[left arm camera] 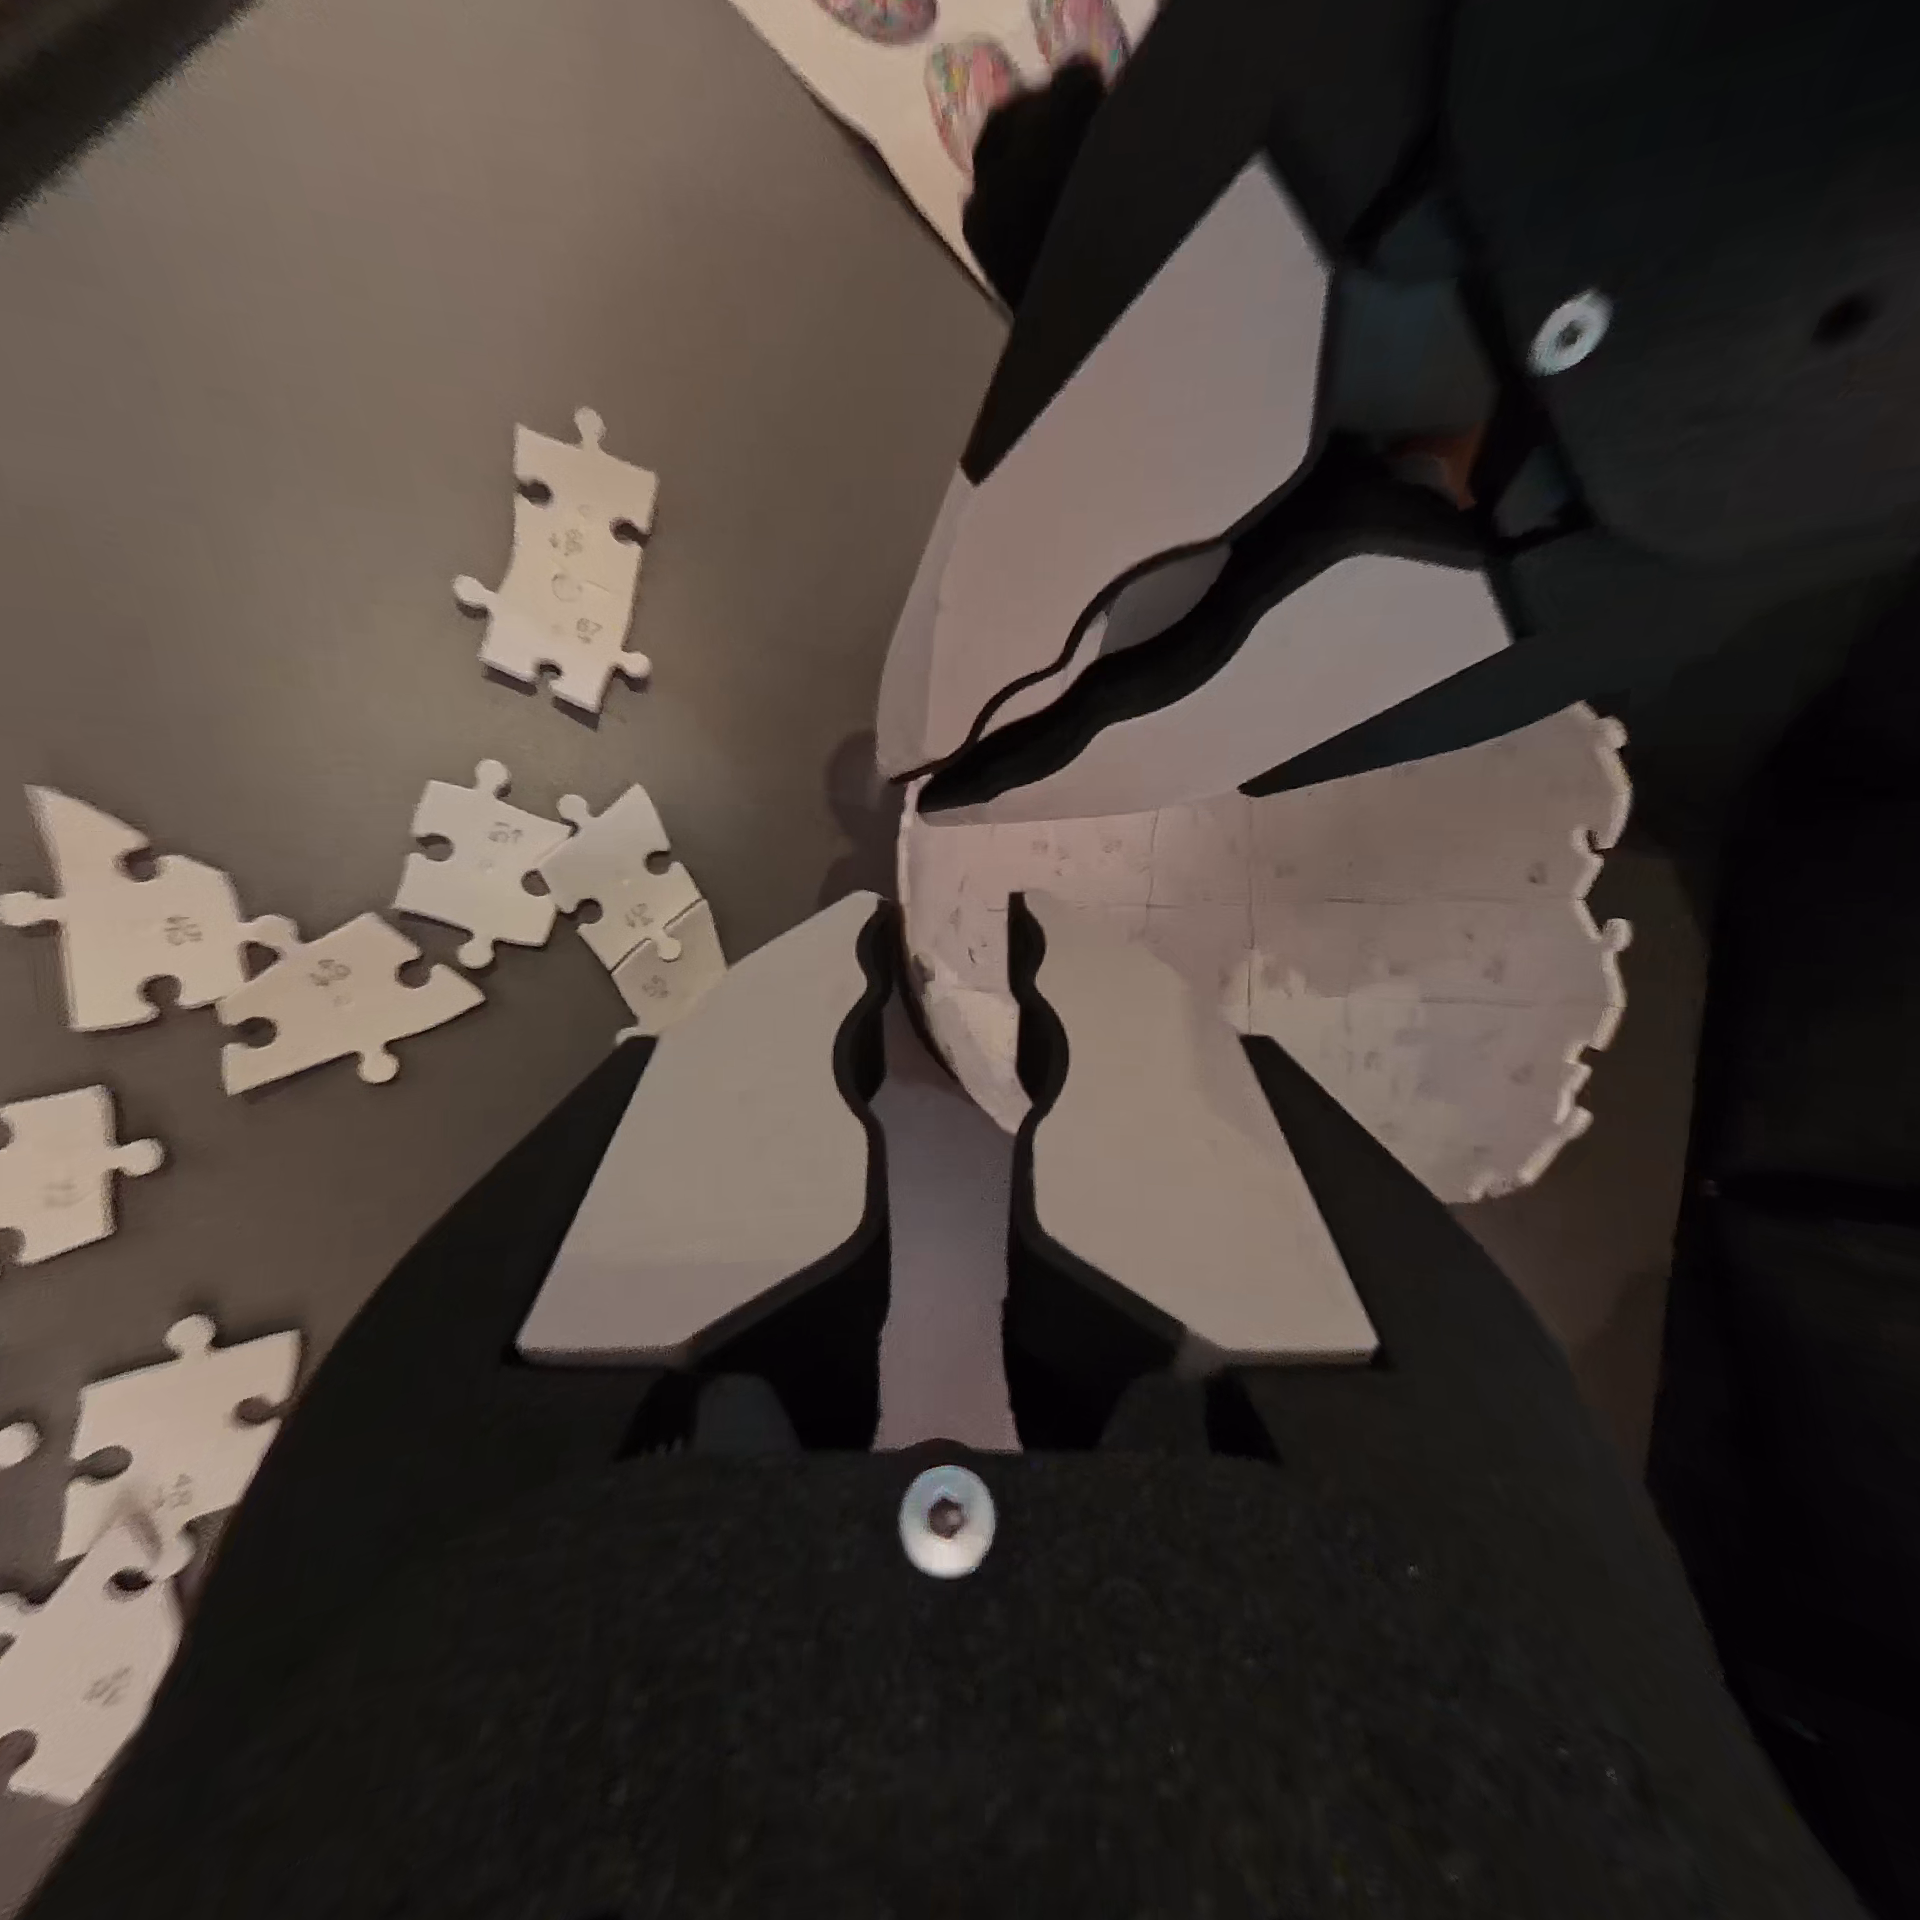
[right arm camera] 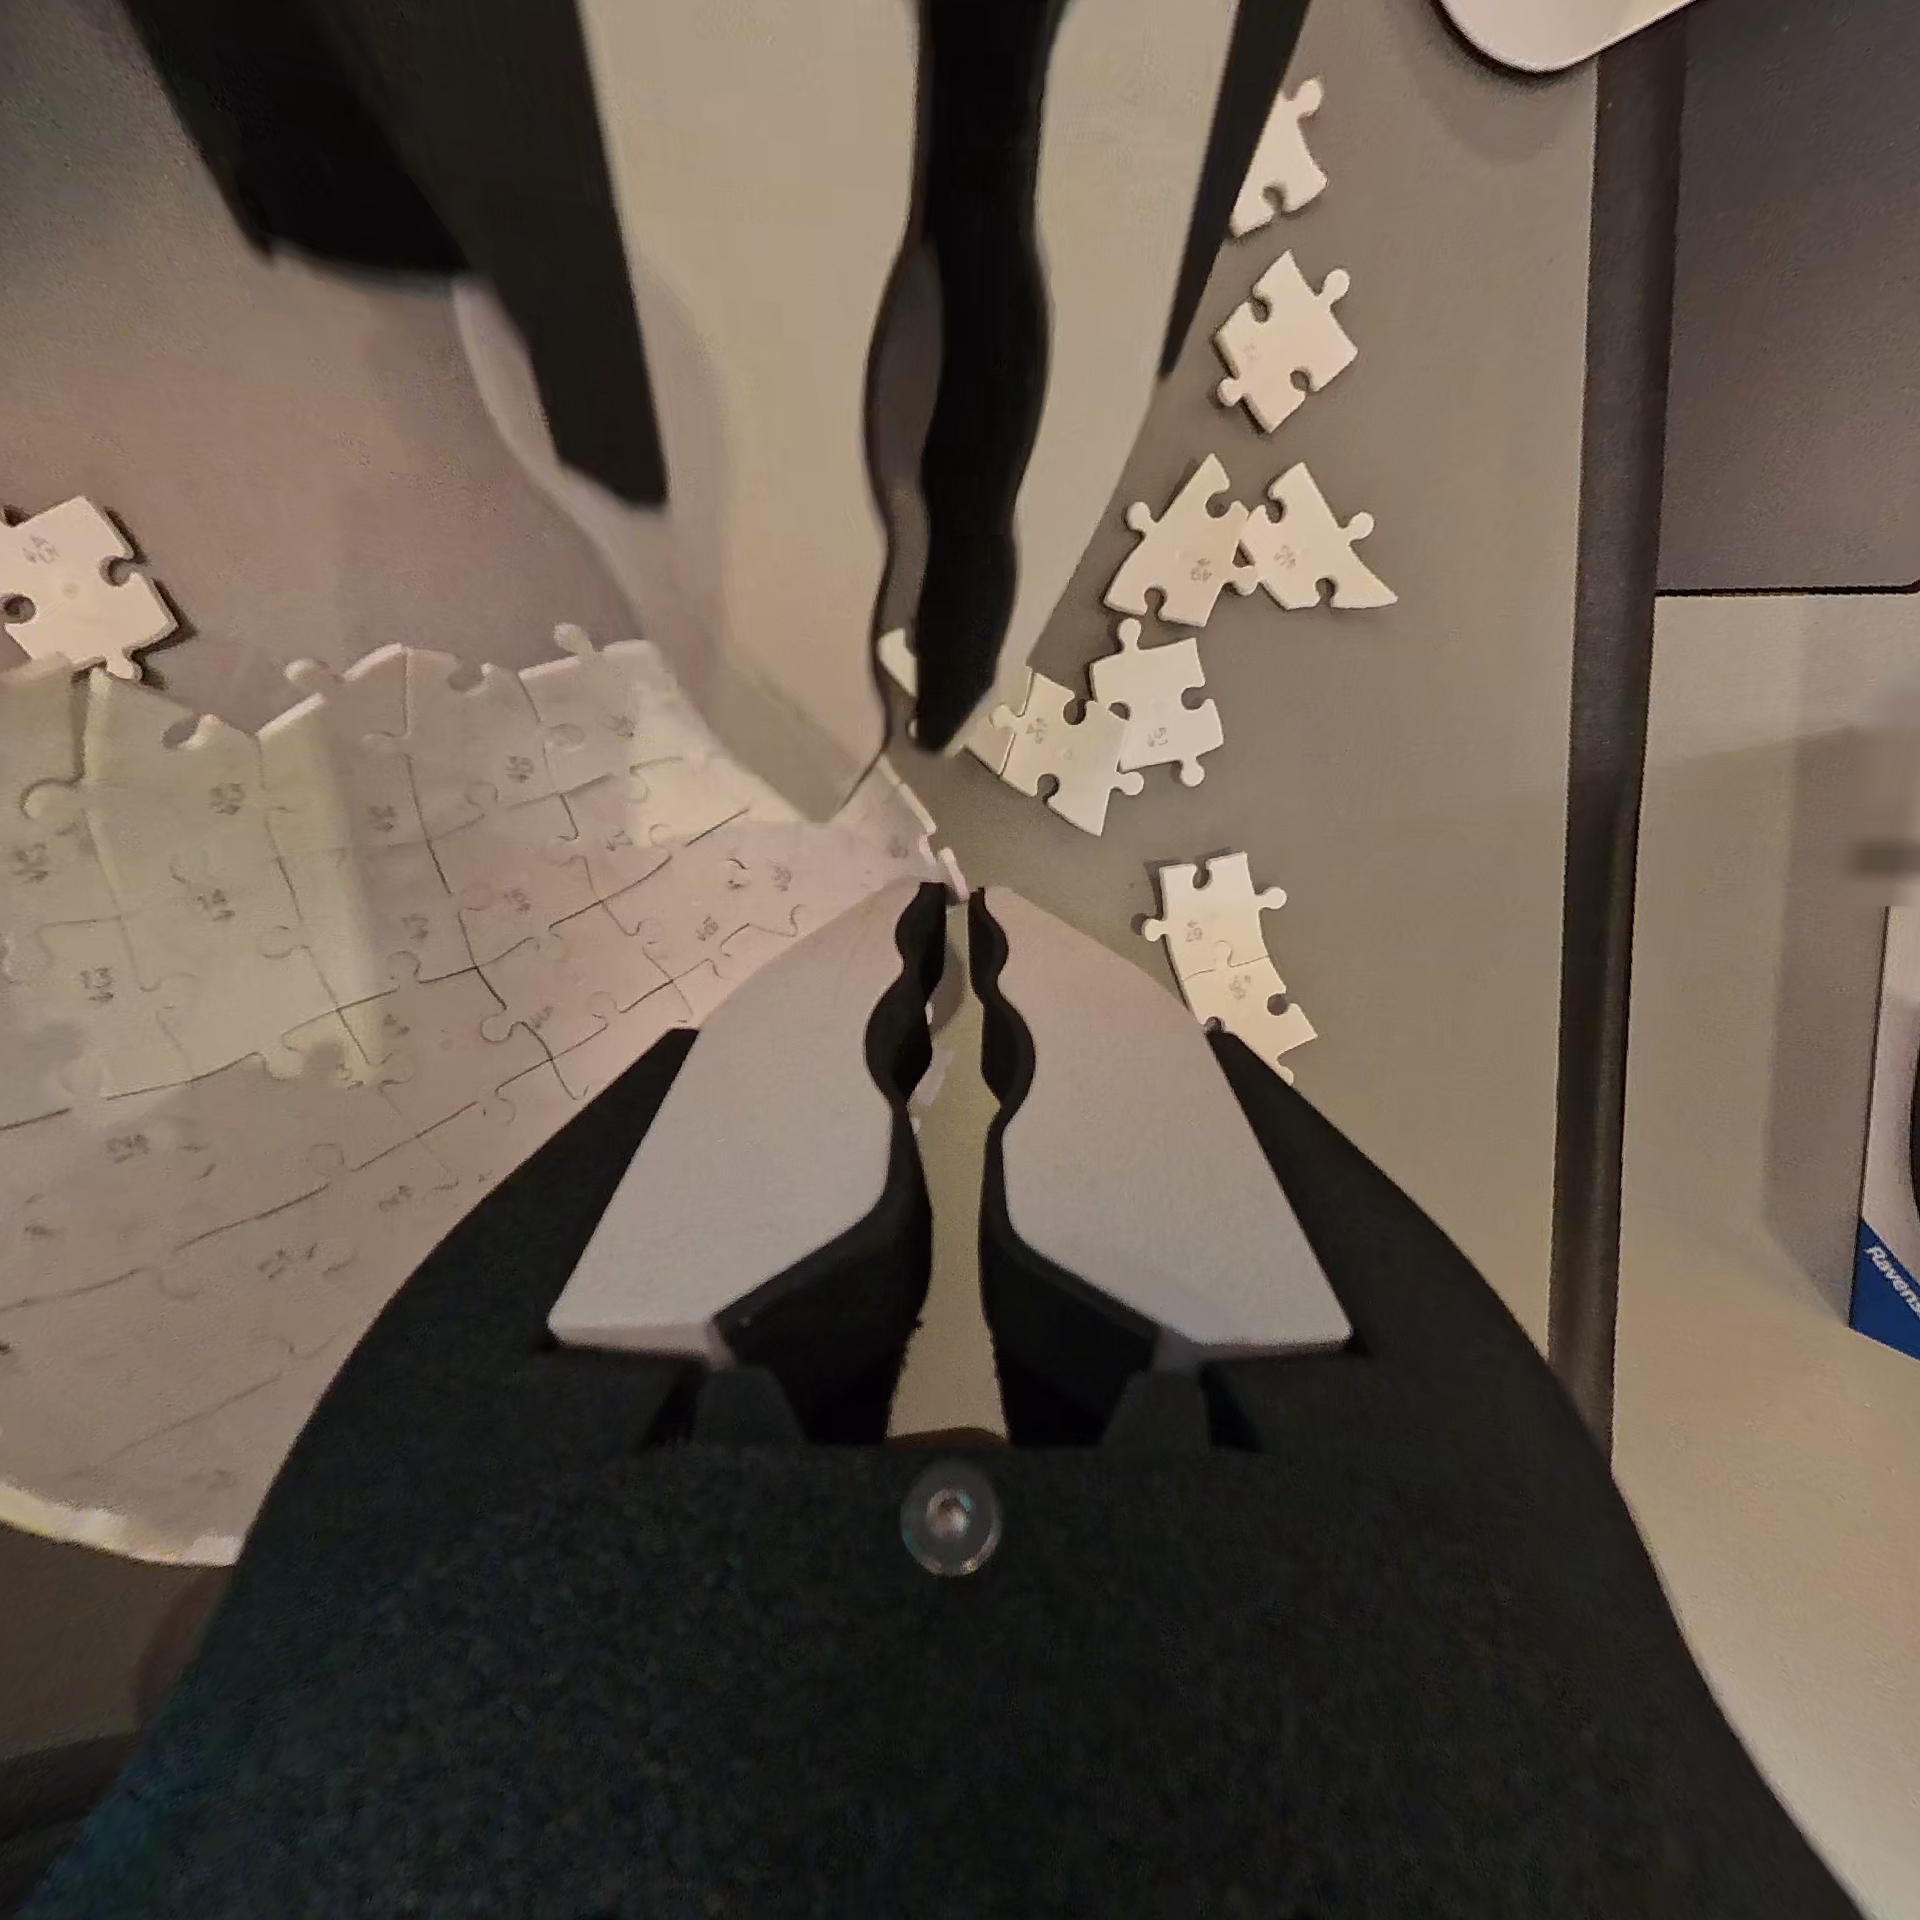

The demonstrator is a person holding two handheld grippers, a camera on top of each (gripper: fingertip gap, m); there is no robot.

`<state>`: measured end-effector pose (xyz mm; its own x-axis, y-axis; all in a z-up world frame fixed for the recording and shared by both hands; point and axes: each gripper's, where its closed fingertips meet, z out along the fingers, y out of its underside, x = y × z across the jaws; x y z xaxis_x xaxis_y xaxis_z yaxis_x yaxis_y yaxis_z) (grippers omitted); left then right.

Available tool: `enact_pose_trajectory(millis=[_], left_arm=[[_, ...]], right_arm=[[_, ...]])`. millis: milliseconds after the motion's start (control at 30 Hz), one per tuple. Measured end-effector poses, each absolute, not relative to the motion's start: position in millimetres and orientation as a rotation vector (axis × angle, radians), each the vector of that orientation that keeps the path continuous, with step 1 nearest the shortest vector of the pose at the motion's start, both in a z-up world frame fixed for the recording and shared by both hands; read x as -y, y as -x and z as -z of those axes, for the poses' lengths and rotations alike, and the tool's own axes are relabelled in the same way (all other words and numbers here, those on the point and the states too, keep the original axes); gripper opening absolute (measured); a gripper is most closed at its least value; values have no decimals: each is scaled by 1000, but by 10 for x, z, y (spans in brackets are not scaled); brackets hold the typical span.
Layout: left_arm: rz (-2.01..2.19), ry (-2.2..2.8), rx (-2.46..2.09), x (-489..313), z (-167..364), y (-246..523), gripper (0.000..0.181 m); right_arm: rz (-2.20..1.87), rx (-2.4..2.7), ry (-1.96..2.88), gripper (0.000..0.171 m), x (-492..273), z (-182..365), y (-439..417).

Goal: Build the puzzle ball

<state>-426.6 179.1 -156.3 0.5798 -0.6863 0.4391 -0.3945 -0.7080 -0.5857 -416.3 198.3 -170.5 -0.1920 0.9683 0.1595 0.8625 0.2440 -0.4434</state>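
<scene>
The half-built puzzle ball [right arm camera: 312, 935], a curved white shell of joined pieces with its hollow inner side showing, is held up between the two grippers over the grey desk [left arm camera: 520, 260]; nothing lies inside the shell as far as can be seen. The left gripper [left arm camera: 951, 914] has its fingers close together, with the rim of the shell running into the narrow gap between them, so it appears clamped on that rim, though the contact itself is partly hidden. The right gripper [right arm camera: 956, 899] is nearly closed on the edge of the shell at a point just beside the left gripper's tips, and a thin white edge shows between its pads. In the left wrist view the right gripper comes in from the upper right, its tips almost touching the shell's rim. Loose puzzle pieces [left arm camera: 343, 997] lie scattered white side up on the desk beside the ball, some joined in pairs [right arm camera: 1101, 738]. A blue and white box [right arm camera: 1886, 1174] stands at the right edge of the right wrist view, beyond the desk's edge.
</scene>
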Motion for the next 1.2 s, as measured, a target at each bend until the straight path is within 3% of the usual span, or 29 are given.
enact_pose_trajectory(millis=[200,667,767,867,1200], left_arm=[[971,2401,-779,-1818,1484,4501,20],[871,2380,-811,-2029,2025,4448,11],[867,2325,-847,-2051,2040,4386,7],[889,2301,-902,-2041,2079,4298,0],[946,2248,-963,-2031,2076,4190,0]], right_arm=[[-341,2122,1661,4,-1983,1704,4168],[-393,2150,1596,8,-1965,1587,4121],[-435,2165,1538,0,-1966,1459,4121],[-546,2372,1384,0,-1702,1400,4067],[-477,2859,1034,0,-1405,1744,4046]])
